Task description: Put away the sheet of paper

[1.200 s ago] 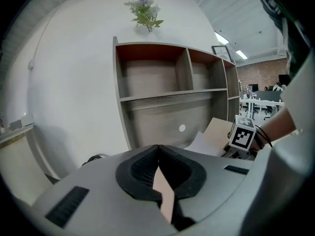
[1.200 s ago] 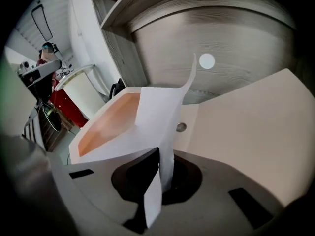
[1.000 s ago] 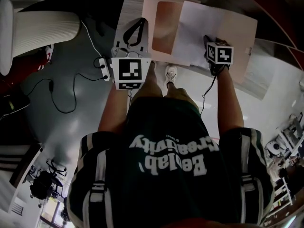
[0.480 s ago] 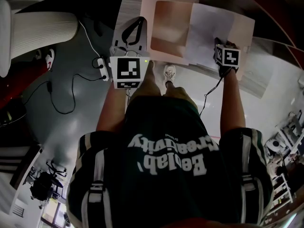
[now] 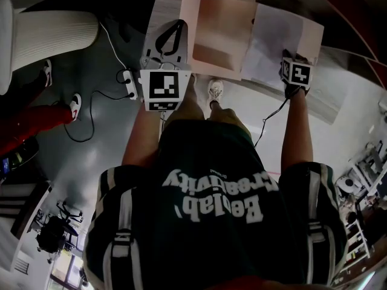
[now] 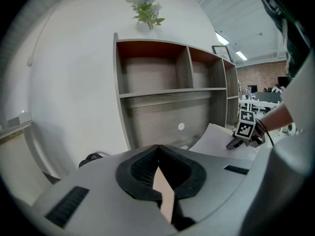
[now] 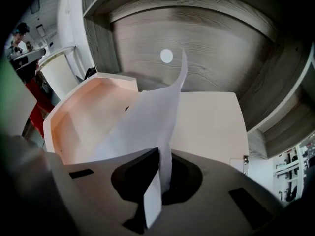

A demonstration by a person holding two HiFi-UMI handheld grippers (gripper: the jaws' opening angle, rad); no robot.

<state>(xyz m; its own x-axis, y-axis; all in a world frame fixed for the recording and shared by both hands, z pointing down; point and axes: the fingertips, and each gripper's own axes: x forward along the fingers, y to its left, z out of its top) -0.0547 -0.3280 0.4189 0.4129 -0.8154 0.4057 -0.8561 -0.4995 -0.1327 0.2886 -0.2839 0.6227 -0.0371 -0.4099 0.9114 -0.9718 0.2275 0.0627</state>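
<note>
The paper (image 7: 147, 127) curls up over the open pink box (image 7: 206, 122). Its near corner is pinched in the closed jaws of the right gripper (image 7: 158, 154), which hangs at the box's right side. The left gripper (image 6: 158, 149) sits at the box's left edge, its jaws clamped on the thin pink wall there. The box lies on the bench (image 5: 323, 104), with a shelf (image 6: 167, 90) behind it.
</note>
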